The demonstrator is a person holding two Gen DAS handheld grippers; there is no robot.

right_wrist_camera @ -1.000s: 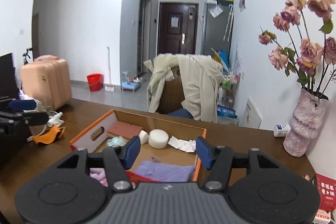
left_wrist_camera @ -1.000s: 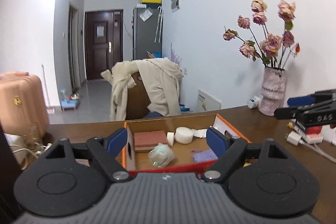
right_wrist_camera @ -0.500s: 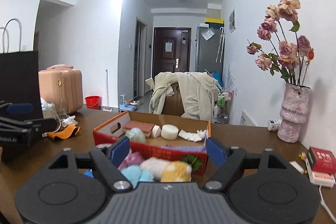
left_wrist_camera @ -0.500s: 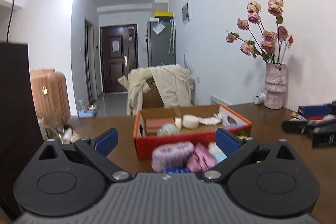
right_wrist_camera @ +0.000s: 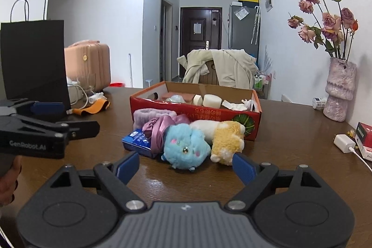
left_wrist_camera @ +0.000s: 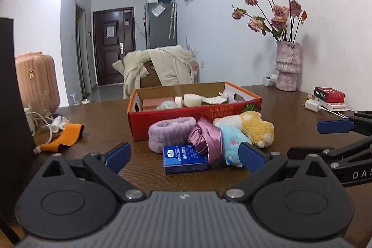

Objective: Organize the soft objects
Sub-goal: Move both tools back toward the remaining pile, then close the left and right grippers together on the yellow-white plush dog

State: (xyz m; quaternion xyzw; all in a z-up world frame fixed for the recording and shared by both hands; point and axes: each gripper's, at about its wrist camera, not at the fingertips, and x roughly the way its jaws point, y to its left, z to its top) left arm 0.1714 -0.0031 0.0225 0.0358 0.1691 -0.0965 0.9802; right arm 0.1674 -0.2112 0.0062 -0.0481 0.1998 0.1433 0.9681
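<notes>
Brown table (left_wrist_camera: 116, 127), red box (left_wrist_camera: 186, 117), white sponge (left_wrist_camera: 192, 99) inside

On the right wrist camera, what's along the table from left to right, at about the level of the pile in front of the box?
Orange cloth → blue tissue pack → blue plush toy → yellow plush toy → white charger → red and white box at the right edge.

This is a home, an apartment room. Behind the brown table (right_wrist_camera: 290, 122) stands a chair with a coat (right_wrist_camera: 223, 69), further behind it a door (right_wrist_camera: 200, 38), fridge (right_wrist_camera: 244, 27) and suitcase (right_wrist_camera: 88, 64).
</notes>
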